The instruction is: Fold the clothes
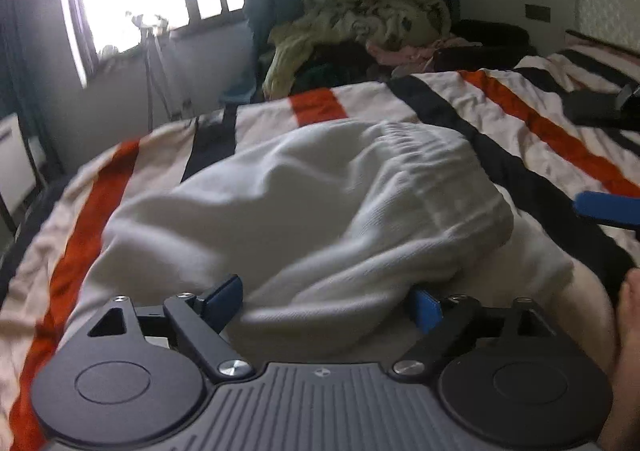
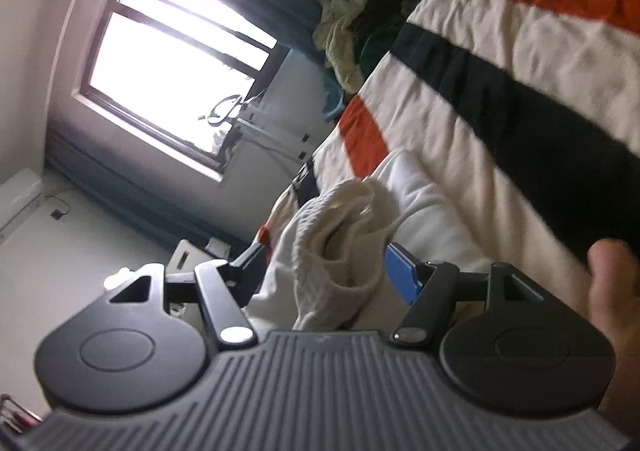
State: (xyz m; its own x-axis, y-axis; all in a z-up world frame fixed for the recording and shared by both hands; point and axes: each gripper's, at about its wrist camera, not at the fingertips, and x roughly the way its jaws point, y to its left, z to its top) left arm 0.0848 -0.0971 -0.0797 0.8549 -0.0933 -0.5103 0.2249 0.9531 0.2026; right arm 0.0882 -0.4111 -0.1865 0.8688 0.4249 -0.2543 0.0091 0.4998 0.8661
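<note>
Fold in progress: both claws are working a white ribbed-waist garment (image 1: 320, 187) on the striped bedspread (image 1: 520, 123).

Left gripper (image 1: 326, 305) is sitting spread, cloth bulging between its fingers, not clamped. Right gripper (image 2: 326, 275) is also spread around a bunched edge; can't tell if it's biting. Next move likely calls for closing on the edges, then lifting and carrying them forward over the body. Unfolded clothes pile (image 1: 372, 11) is waiting far ahead.

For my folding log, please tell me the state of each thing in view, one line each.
white garment: bunched, on the bed, between both grippers' fingers.
left gripper: fingers wide apart, cloth between.
right gripper: fingers wide apart, cloth bunched between.
striped bedspread: spread out, wrinkled.
green clothes pile: crumpled, unfolded.
</note>
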